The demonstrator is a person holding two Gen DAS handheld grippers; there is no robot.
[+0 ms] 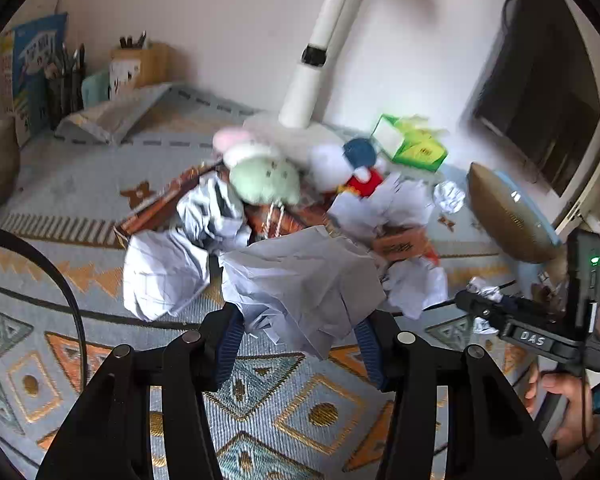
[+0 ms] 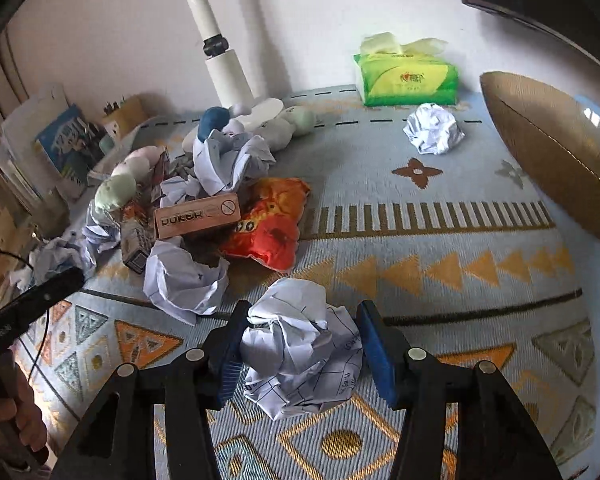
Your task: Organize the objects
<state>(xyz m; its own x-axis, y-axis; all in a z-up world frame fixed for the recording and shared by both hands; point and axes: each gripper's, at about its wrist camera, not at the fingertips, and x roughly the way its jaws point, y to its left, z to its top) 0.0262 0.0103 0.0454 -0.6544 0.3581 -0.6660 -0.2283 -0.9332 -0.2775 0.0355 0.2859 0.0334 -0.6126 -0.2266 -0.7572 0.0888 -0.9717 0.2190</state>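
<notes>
Paper wads gripped over a cluttered rug

Left hand-held gripper (image 1: 300, 336) clamps a crumpled paper sheet (image 1: 300, 280) between its blue pads, lifted off the patterned rug (image 1: 40, 200). Right hand-held gripper (image 2: 300, 348) pinches a second paper ball (image 2: 300, 356). Ahead of it lie a poker box (image 2: 198, 216), an orange snack bag (image 2: 270, 220), plush toys (image 2: 116, 188) and, farther off, a green tissue pack (image 2: 408, 80).

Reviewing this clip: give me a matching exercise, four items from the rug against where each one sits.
1. green tissue pack
2. tan POKER card box
3. orange-red snack bag
4. crumpled white paper ball

a. between the right gripper fingers
b. by the back wall
c. atop the clutter pile
d. right of the card box, touching it

Pairs: 1-b, 2-c, 3-d, 4-a
</notes>
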